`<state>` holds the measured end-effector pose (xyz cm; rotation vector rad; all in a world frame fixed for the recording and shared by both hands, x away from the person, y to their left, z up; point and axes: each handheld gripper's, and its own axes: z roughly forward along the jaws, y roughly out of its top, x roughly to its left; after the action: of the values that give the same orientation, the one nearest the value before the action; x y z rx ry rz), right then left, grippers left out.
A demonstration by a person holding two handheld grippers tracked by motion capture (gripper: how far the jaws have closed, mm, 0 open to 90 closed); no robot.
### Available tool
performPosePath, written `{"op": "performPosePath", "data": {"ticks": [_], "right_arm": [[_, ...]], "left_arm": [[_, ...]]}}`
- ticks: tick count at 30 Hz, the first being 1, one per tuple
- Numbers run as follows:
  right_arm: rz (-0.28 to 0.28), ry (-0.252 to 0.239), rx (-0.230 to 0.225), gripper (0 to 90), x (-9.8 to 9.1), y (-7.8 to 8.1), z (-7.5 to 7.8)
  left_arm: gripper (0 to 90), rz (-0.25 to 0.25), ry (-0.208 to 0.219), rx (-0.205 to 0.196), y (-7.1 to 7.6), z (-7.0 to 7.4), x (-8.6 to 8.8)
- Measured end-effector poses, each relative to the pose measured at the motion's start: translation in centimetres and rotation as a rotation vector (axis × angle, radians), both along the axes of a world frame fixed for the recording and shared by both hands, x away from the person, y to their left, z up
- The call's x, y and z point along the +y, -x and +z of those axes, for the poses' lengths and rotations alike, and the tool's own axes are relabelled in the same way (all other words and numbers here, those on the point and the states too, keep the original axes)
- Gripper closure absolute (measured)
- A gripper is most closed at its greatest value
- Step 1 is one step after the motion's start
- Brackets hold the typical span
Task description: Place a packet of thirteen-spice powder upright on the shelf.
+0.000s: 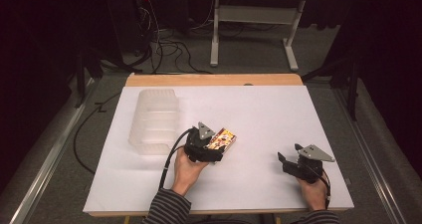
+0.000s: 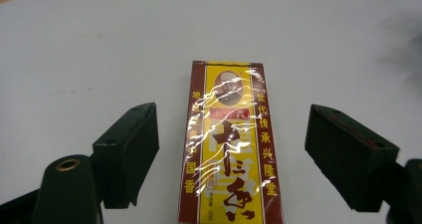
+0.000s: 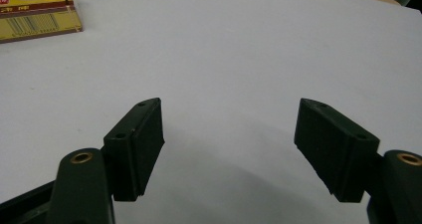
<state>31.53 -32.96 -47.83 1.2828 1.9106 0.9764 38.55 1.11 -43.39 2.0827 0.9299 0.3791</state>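
Observation:
A flat yellow and dark red box wrapped in clear film lies on the white table top, near its middle. My left gripper is right over the box's near end. In the left gripper view the box lies lengthwise between the two jaws, which stand wide apart and do not touch it; the left gripper is open. My right gripper hovers low at the table's front right, open, with bare table between its jaws. The box's barcode end shows at the top left of the right gripper view.
A translucent ribbed plastic bin stands on the table's left side, just left of my left hand. A wooden strip runs along the far edge. Beyond it are cables on the floor and a grey table frame.

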Motion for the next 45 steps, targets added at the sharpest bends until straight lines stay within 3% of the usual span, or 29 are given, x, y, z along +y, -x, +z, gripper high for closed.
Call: {"op": "performPosePath", "data": {"ticks": [20,34,45], "right_arm": [[0.002,0.001,-0.002,27.6,0.0,0.0,0.0],[-0.001,-0.004,0.003,27.6,0.0,0.0,0.0],[-0.002,-0.002,0.003,27.6,0.0,-0.1,0.0]], "left_arm": [[21.3,-0.015,-0.094,0.041,-2.8,0.1,-3.5],[21.1,-0.008,-0.159,0.089,-4.9,-1.3,-5.7],[24.4,0.004,-0.21,0.118,-5.5,-2.7,-6.4]]}}
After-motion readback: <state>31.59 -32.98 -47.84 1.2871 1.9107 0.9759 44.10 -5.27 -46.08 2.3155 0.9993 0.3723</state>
